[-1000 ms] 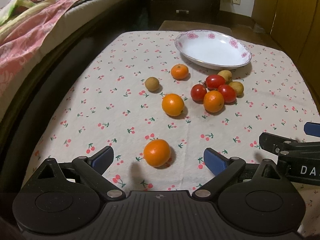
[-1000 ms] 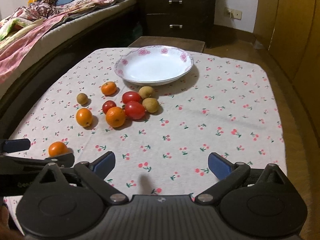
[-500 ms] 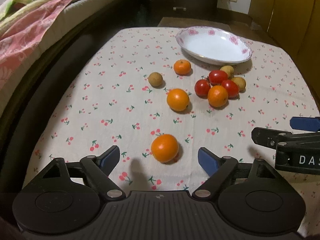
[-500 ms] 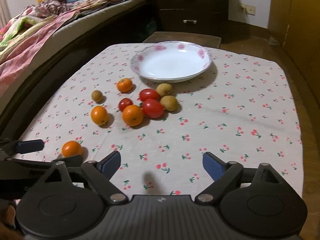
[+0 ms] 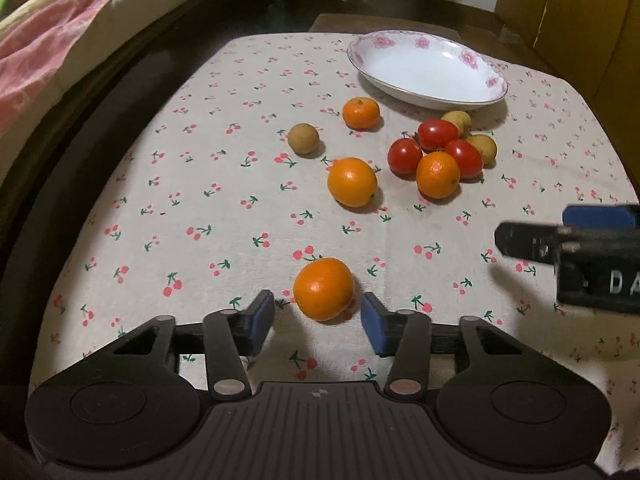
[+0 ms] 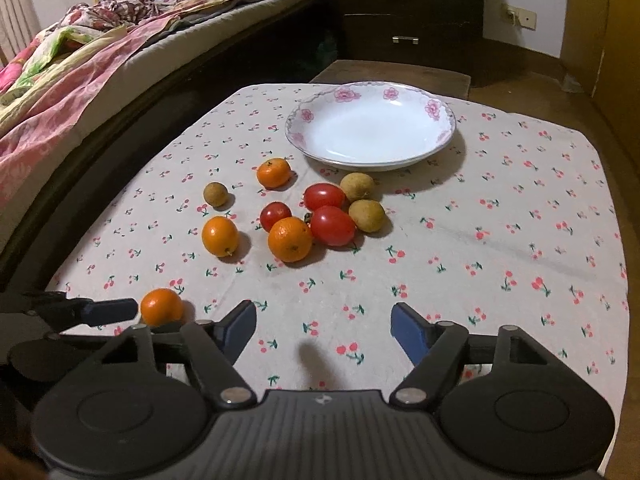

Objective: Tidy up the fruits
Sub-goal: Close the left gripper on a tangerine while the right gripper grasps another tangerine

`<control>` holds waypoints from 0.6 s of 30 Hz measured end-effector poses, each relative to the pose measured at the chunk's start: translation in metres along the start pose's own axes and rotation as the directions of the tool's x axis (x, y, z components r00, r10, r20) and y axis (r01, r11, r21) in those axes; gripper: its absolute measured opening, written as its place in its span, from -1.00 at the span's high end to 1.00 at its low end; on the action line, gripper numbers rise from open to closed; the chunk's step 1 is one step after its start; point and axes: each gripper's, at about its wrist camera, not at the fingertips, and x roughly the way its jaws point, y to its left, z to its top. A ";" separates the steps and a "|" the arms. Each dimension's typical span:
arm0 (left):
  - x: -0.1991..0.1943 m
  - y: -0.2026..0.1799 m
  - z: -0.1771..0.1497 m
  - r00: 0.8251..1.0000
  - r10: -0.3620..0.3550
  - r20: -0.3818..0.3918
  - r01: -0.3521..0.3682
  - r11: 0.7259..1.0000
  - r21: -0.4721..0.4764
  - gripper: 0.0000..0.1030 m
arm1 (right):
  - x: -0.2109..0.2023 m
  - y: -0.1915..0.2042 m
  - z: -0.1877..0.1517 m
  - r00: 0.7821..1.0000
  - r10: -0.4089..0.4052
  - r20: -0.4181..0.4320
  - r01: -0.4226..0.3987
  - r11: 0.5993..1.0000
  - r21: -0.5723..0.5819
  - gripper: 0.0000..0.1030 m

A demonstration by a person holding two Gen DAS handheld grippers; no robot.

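My left gripper [image 5: 318, 322] is open low over the table, its blue pads on either side of the nearest orange [image 5: 324, 289], not touching it. That orange also shows in the right wrist view [image 6: 161, 306] beside the left gripper's finger [image 6: 108, 311]. Further on lie a second orange [image 5: 352, 182], a third orange [image 5: 437, 174], a small orange [image 5: 361, 113], three red tomatoes [image 5: 438, 134], and brown round fruits [image 5: 303, 138]. An empty white flowered plate [image 5: 426, 67] sits at the back. My right gripper [image 6: 323, 330] is open and empty over bare cloth.
The table has a cherry-print cloth [image 6: 500, 216]. A bed with pink bedding [image 6: 80, 80] runs along the left. A dark dresser [image 6: 404, 16] stands behind the table and a wooden wardrobe [image 5: 592, 20] is at the right.
My left gripper has moved forward and lower, and its jaws have narrowed around the nearest orange. My right gripper has edged forward, still open.
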 end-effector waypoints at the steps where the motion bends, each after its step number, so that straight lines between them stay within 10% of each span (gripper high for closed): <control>1: 0.001 0.000 0.000 1.000 0.000 -0.001 0.000 1.000 -0.001 0.00 | 0.001 -0.001 0.002 1.000 0.002 0.003 -0.002 1.000 0.000 -0.34; 18: 0.006 0.001 0.003 1.000 -0.030 -0.008 0.030 0.999 -0.013 0.19 | 0.030 -0.018 0.032 0.994 0.109 -0.026 -0.108 0.993 0.054 0.09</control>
